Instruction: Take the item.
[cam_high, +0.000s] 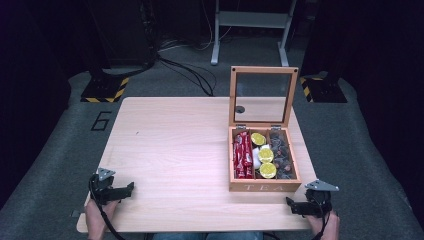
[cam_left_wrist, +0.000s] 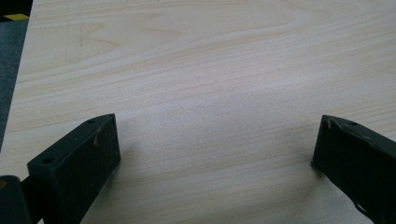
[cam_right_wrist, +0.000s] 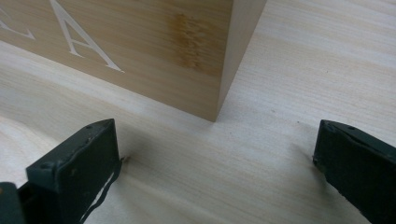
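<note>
My right gripper (cam_high: 296, 205) rests low on the worktop (cam_high: 175, 150), fingers (cam_right_wrist: 79, 168) spread wide with nothing between them, just before the near right corner of the open tea box (cam_right_wrist: 154, 51) (lid upright, sachets inside). My left gripper (cam_high: 124, 190) sits at the near left edge, fingers (cam_left_wrist: 79, 163) also spread, well apart from the box.

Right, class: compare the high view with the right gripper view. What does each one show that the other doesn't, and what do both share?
High view alone: the tea box's open glass lid, red packets, yellow-topped cups, dark items, and the left gripper, apart from the box.
Right gripper view alone: a close look at the box's near corner and a darker patch in its front wood.
Both: the tea box, the wooden table, and the right gripper with jaws open, holding nothing.
</note>
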